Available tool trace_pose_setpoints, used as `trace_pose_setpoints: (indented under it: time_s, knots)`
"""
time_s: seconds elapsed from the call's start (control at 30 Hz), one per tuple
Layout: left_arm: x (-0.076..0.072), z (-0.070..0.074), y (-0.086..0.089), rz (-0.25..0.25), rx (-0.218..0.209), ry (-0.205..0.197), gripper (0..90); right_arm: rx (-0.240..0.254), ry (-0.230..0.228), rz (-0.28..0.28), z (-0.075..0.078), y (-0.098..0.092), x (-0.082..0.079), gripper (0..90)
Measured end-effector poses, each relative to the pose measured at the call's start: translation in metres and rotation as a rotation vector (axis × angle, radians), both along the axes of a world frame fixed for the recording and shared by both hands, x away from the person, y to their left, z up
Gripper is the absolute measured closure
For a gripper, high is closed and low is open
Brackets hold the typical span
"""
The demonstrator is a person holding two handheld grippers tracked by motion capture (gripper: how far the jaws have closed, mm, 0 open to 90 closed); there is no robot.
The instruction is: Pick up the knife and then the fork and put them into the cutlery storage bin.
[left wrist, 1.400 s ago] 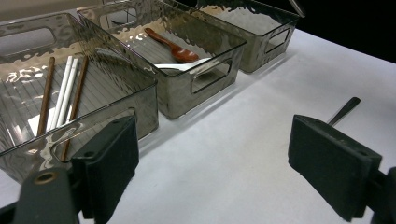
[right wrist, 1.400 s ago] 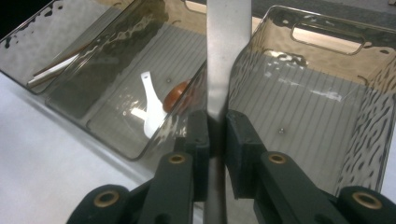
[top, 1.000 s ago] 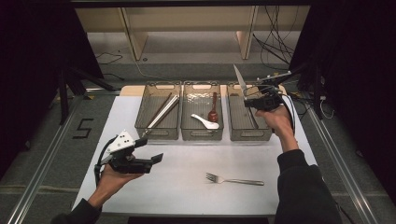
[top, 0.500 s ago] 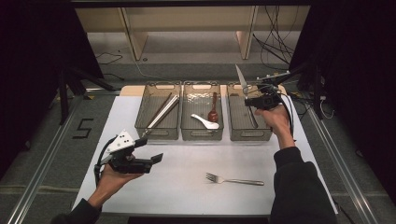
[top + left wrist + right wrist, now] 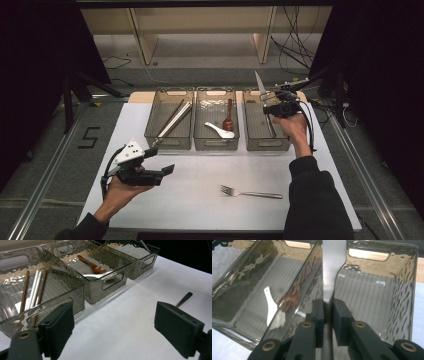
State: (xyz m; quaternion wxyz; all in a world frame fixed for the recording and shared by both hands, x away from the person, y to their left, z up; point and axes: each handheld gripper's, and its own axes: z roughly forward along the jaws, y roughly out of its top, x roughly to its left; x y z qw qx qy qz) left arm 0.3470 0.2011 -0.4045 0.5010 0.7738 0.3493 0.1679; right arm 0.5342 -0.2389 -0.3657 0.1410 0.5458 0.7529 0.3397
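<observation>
Nothing has moved: right hand-held gripper (image 5: 280,107) clamps knife (image 5: 260,85) over white table (image 5: 200,200), left (image 5: 155,172) gapes empty.

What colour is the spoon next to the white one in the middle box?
Reddish brown spoon, clearest in the left gripper view.

Digit "5" (image 5: 90,137) in black on grey floor left of table; nothing else legible.

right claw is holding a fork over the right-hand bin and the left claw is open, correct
Not quite: the right claw grips a knife, not a fork, as the right gripper view shows. The fork lies on the table. The knife is over the right-hand bin, and the left claw is open.
</observation>
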Motion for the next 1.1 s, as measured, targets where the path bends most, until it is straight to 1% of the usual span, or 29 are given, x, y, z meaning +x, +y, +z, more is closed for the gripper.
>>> trace_pose_setpoints:
  time_s: [0.03, 0.1, 0.17, 0.23, 0.3, 0.57, 0.77, 0.87, 0.93, 0.97, 1.0, 1.03, 1.1]
  knots:
    - [0.000, 0.000, 0.000, 0.000, 0.000, 0.000, 15.7, -0.001, 0.005, 0.001, -0.001, 0.000, 0.001, 80.9]
    - [0.000, 0.000, 0.000, 0.000, 0.000, 0.000, 15.7, -0.021, 0.000, -0.003, -0.003, 0.001, 0.001, 80.9]
    - [0.000, 0.000, 0.000, 0.000, 0.000, 0.000, 15.7, -0.011, 0.007, -0.007, -0.005, 0.000, 0.002, 80.9]
    - [0.000, 0.000, 0.000, 0.001, -0.004, 0.000, 15.7, -0.021, 0.009, -0.010, -0.007, 0.000, 0.003, 80.9]
    - [0.000, 0.000, 0.000, 0.001, -0.003, 0.001, 15.7, -0.016, 0.011, -0.016, -0.009, 0.000, 0.004, 80.9]
    - [0.000, 0.000, 0.000, -0.001, 0.000, 0.000, 15.7, -0.020, 0.018, -0.023, -0.013, 0.001, 0.005, 80.8]
    - [0.000, 0.000, -0.001, 0.001, -0.003, 0.001, 15.7, -0.034, 0.034, -0.030, -0.019, 0.002, 0.007, 80.5]
    - [0.000, 0.000, -0.001, -0.001, -0.003, 0.000, 15.7, -0.038, 0.053, -0.034, -0.023, 0.001, 0.008, 80.1]
    - [0.000, 0.000, -0.001, -0.003, -0.001, 0.000, 15.7, -0.043, 0.064, -0.039, -0.027, 0.001, 0.009, 78.6]
    - [0.000, 0.000, -0.001, -0.003, 0.000, 0.000, 15.7, -0.033, 0.067, -0.043, -0.028, 0.000, 0.008, 74.6]
    - [0.000, 0.000, -0.001, -0.005, 0.004, 0.000, 15.7, -0.018, 0.062, -0.042, -0.028, -0.001, 0.008, 73.1]
    - [0.000, 0.000, -0.001, -0.005, 0.005, 0.000, 15.7, -0.012, 0.060, -0.037, -0.027, -0.002, 0.008, 72.8]
    - [0.000, 0.000, -0.001, -0.005, 0.004, 0.001, 15.7, -0.022, 0.057, -0.018, -0.024, -0.001, 0.006, 70.0]
